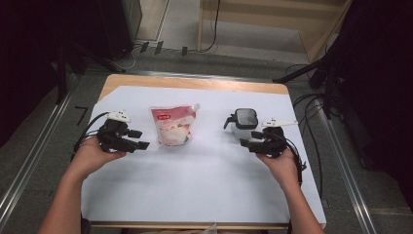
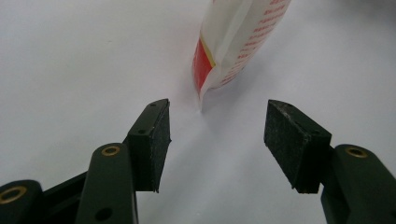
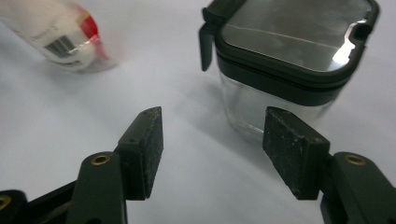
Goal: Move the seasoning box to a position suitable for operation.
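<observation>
White sheet: covers the table (image 1: 195, 195); both grippers work over it, low, pointing inward at each other.
Pouch: red-and-white pouch (image 1: 174, 125) lies flat left of centre, spout corner toward the far side; in the left gripper view its near corner (image 2: 219, 70) sits just ahead of the gap.
Jar: clear jar (image 1: 243, 126) with dark clip lid stands upright right of centre, well apart from the pouch; in the right gripper view (image 3: 280, 93) it sits ahead and toward the right-hand pad.
Left gripper: left gripper (image 1: 141, 139) jaws moderately wide, nothing between, just beside the pouch edge.
Right gripper: right gripper (image 1: 247, 139) jaws moderately wide, nothing between the pads, just in front of the jar.
Step, my read: approach to grasp, one item per hand.
Do it well, left: slide forward until pads straddle the pouch corner, bite the sealed edge, not the soft belly.
Do it well, right: shift toward the jar so the glass body centres in the gap; grip below the lid rim, clear of the latch.
Edges: jar stands nearer the sheet's right edge; the pouch has more margin.
Open room: bare sheet between the items and toward the person.
</observation>
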Demonstrator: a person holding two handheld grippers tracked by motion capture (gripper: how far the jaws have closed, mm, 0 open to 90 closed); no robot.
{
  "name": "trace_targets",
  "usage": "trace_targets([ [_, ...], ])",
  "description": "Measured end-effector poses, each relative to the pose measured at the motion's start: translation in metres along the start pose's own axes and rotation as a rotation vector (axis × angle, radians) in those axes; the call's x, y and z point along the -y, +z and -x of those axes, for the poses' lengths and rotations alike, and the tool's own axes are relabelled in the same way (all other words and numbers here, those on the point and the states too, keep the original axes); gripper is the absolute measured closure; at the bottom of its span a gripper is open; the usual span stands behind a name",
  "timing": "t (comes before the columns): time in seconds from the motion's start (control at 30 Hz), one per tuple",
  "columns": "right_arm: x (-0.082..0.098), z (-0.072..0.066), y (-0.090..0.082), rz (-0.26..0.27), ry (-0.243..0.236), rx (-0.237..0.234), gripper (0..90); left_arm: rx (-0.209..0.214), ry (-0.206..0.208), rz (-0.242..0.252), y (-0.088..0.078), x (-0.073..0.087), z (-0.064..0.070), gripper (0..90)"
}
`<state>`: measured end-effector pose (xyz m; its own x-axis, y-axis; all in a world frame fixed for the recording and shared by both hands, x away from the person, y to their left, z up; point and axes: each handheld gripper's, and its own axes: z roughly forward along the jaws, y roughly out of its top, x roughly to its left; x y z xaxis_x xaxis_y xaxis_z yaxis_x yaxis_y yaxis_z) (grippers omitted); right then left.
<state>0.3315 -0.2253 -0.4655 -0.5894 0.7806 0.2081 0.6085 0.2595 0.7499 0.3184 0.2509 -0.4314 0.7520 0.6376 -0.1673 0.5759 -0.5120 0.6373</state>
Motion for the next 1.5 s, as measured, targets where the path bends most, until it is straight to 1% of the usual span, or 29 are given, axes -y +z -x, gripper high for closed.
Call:
trace_targets([
  [0.17, -0.001, 0.003, 0.0, 0.019, 0.001, 0.044, 32.4, 0.002, -0.005, 0.009, -0.002, 0.0, 0.004, 40.4],
  [0.2, -0.002, 0.004, 0.0, 0.028, 0.009, 0.062, 30.6, 0.006, -0.002, 0.012, -0.003, 0.0, 0.004, 40.2],
  [0.23, -0.002, 0.006, 0.0, 0.035, 0.016, 0.072, 28.7, -0.001, -0.004, 0.017, -0.003, 0.0, 0.005, 40.1],
  [0.27, -0.003, 0.006, 0.0, 0.04, 0.027, 0.082, 26.0, 0.011, -0.004, 0.026, -0.005, -0.001, 0.006, 40.1],
  [0.33, -0.004, 0.007, 0.002, 0.056, 0.048, 0.104, 16.7, 0.005, -0.006, 0.031, -0.007, -0.001, 0.008, 40.1],
  [0.37, -0.005, 0.008, 0.003, 0.06, 0.054, 0.117, 12.8, 0.001, 0.001, 0.032, -0.008, -0.002, 0.009, 40.1],
  [0.43, -0.007, 0.007, 0.008, 0.064, 0.065, 0.167, 12.6, -0.001, 0.008, 0.031, -0.009, -0.003, 0.012, 40.1],
  [0.47, -0.009, 0.007, 0.013, 0.057, 0.073, 0.216, 11.7, 0.004, 0.009, 0.028, -0.008, -0.002, 0.013, 40.1],
  [0.5, -0.009, 0.007, 0.013, 0.057, 0.073, 0.216, 11.7, 0.004, 0.009, 0.028, -0.008, -0.002, 0.013, 40.1],
  [0.53, -0.009, 0.007, 0.014, 0.061, 0.081, 0.222, 9.5, 0.004, 0.009, 0.025, -0.008, -0.002, 0.014, 40.1],
  [0.57, -0.01, 0.007, 0.016, 0.059, 0.093, 0.212, 6.7, 0.005, 0.004, 0.021, -0.008, -0.002, 0.014, 40.0],
  [0.6, -0.01, 0.007, 0.017, 0.068, 0.09, 0.19, 3.8, 0.004, -0.001, 0.019, -0.007, -0.002, 0.014, 40.0],
  [0.63, -0.01, 0.006, 0.017, 0.077, 0.094, 0.19, 3.3, 0.005, -0.001, 0.021, -0.007, -0.002, 0.015, 40.1],
  [0.67, -0.011, 0.004, 0.019, 0.093, 0.085, 0.207, 2.7, 0.007, -0.001, 0.018, -0.008, -0.002, 0.015, 40.2],
  [0.77, -0.012, 0.003, 0.023, 0.097, 0.092, 0.215, 1.4, 0.012, 0.003, 0.021, -0.007, -0.002, 0.014, 40.2],
  [0.8, -0.012, 0.002, 0.026, 0.091, 0.092, 0.224, 0.0, 0.011, 0.004, 0.019, -0.008, -0.003, 0.015, 40.1],
  [0.83, -0.013, 0.001, 0.029, 0.094, 0.099, 0.245, 0.0, 0.009, 0.004, 0.02, -0.007, -0.003, 0.015, 40.1],
  [0.87, -0.014, 0.0, 0.032, 0.111, 0.108, 0.245, 0.0, 0.011, 0.006, 0.021, -0.007, -0.003, 0.015, 40.1],
  [0.97, -0.015, 0.0, 0.038, 0.118, 0.12, 0.243, 0.0, 0.013, 0.004, 0.021, -0.007, -0.003, 0.014, 40.2],
  [1.03, -0.014, -0.001, 0.045, 0.105, 0.115, 0.253, 0.0, 0.011, 0.001, 0.02, -0.007, -0.002, 0.013, 40.2],
  [1.1, -0.013, -0.004, 0.054, 0.088, 0.093, 0.281, 0.0, 0.006, 0.0, 0.02, -0.007, -0.002, 0.013, 40.1],
  [1.13, -0.013, -0.004, 0.057, 0.087, 0.084, 0.306, 0.0, 0.012, -0.002, 0.02, -0.007, -0.001, 0.013, 40.1],
  [1.17, -0.013, -0.006, 0.064, 0.115, 0.101, 0.339, 0.0, 0.01, -0.007, 0.02, -0.007, -0.001, 0.013, 40.1],
  [1.2, -0.013, -0.006, 0.064, 0.115, 0.101, 0.339, 0.0, 0.011, -0.008, 0.019, -0.007, -0.001, 0.012, 40.1],
  [1.23, -0.013, -0.005, 0.068, 0.146, 0.138, 0.346, 0.0, 0.008, -0.01, 0.017, -0.008, -0.001, 0.013, 40.0],
  [1.33, -0.013, -0.004, 0.072, 0.15, 0.154, 0.349, 0.0, 0.006, -0.007, 0.022, -0.007, 0.0, 0.013, 40.0],
  [1.37, -0.012, -0.002, 0.075, 0.146, 0.155, 0.353, 0.0, 0.006, -0.006, 0.015, -0.008, 0.0, 0.013, 40.0],
  [1.43, -0.01, 0.004, 0.079, 0.139, 0.176, 0.359, 0.0, 0.008, -0.006, 0.013, -0.008, 0.001, 0.013, 40.0],
  [1.5, -0.01, 0.007, 0.08, 0.142, 0.173, 0.361, 0.6, 0.008, -0.002, 0.01, -0.007, 0.001, 0.013, 40.0],
])
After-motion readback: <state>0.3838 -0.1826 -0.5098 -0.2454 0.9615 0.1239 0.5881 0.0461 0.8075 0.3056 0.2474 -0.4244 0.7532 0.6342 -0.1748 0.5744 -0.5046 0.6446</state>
